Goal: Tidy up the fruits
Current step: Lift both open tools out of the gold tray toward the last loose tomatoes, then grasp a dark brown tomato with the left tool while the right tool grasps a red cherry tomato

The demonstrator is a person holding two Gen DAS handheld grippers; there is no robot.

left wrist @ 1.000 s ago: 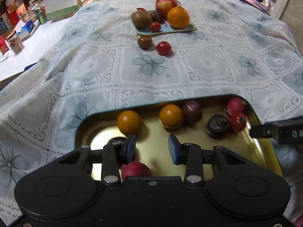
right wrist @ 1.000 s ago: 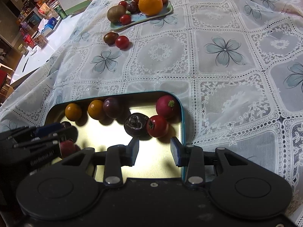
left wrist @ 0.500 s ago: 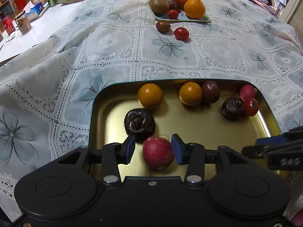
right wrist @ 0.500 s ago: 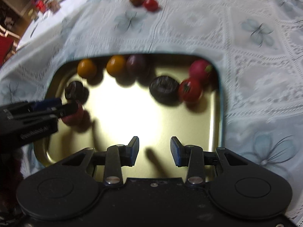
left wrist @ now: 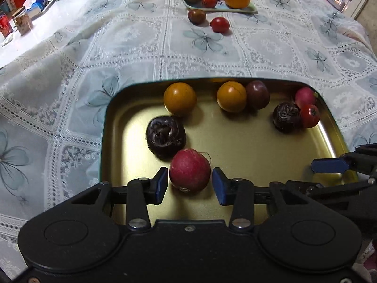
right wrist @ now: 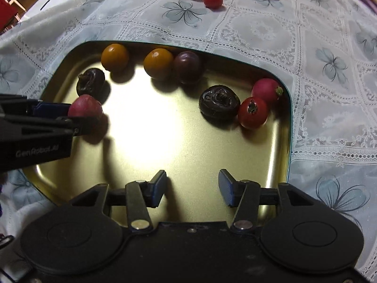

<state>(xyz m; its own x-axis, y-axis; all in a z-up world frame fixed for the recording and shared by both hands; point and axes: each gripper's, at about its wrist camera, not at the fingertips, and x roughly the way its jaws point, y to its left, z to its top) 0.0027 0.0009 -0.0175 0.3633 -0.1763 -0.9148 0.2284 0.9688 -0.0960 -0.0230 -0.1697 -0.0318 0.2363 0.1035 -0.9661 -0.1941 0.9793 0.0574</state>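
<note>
A gold tray (left wrist: 247, 146) on the lace cloth holds several fruits: two orange ones (left wrist: 180, 98), a purple plum (left wrist: 257, 94), two dark wrinkled fruits (left wrist: 165, 136), a red tomato (left wrist: 309, 115) and a pink-red fruit (left wrist: 305, 96). A round red fruit (left wrist: 189, 169) lies on the tray floor between the jaws of my left gripper (left wrist: 189, 185). The jaws are closing, with a thin gap on each side of the fruit. My right gripper (right wrist: 192, 185) hangs over the tray's bare near part (right wrist: 153, 129). Its jaws are opening with nothing between them.
At the far end a small green plate (left wrist: 245, 9) carries an apple, an orange, a kiwi and small fruits. A red tomato (left wrist: 219, 24) and a brownish one (left wrist: 197, 16) lie loose in front of it. Boxes and cans (left wrist: 23, 21) crowd the far left.
My left gripper sank into the tray and its jaws widened around the red fruit. My right gripper swung left over the tray's near part, rolled, and its jaws spread.
</note>
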